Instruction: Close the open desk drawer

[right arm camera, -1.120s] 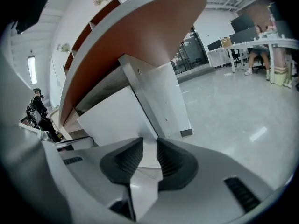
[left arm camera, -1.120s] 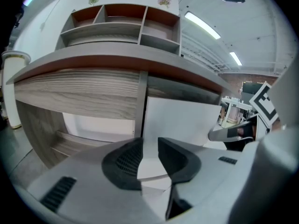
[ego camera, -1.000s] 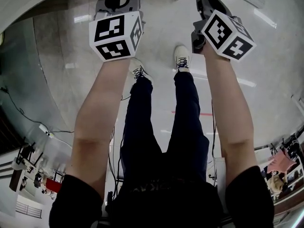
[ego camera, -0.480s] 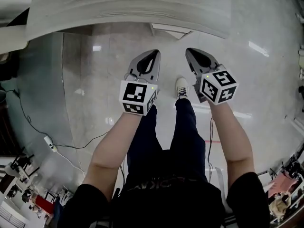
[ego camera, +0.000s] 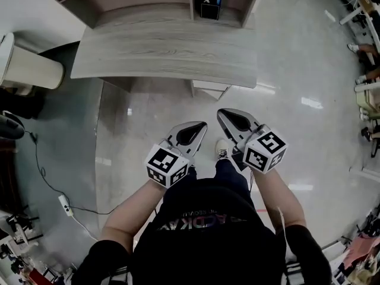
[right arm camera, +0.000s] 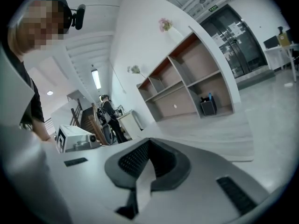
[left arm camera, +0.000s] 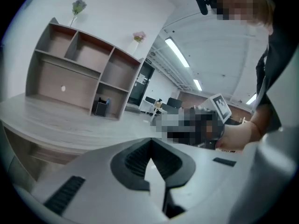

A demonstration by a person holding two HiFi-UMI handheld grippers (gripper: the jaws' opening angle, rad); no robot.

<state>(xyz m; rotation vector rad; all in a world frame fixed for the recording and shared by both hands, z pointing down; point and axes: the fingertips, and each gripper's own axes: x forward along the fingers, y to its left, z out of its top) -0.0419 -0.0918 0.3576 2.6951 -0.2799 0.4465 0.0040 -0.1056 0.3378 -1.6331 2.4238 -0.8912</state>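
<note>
Head view — two grippers, one per hand, are held side by side above the floor (ego camera: 297,100), both pointing toward 12 o'clock.

Left gripper (ego camera: 199,127): jaws fully together, pads meeting, nothing between them.
Right gripper (ego camera: 224,114): same — jaws pressed together, empty.
Each carries one marker cube at its 6 o'clock end: left cube (ego camera: 168,166), right cube (ego camera: 265,150).

Desk (ego camera: 166,52): one, with a grey wood-grain top, at 12 o'clock from the grippers and well apart from both.

Drawer (ego camera: 209,89): one pale box edge juts out from under the desk's near edge, roughly 12 o'clock of the two grippers. It looks like the drawer standing open, though the steep angle shows only its front lip. Neither gripper touches it.

Shelf unit (left arm camera: 70,73): one, on the far side of the desk top.
- Two flower sprigs stand on top of it: left sprig (left arm camera: 77,3) and right sprig (left arm camera: 138,35).
- One black container (ego camera: 208,5) sits in a lower compartment.

Other items:
- One cream cylinder (ego camera: 32,70) at 9 o'clock of the desk.
- One white power strip (ego camera: 63,203) on the floor at 8 o'clock of the left gripper.
- One white shoe (ego camera: 222,150) between the two grippers.
</note>
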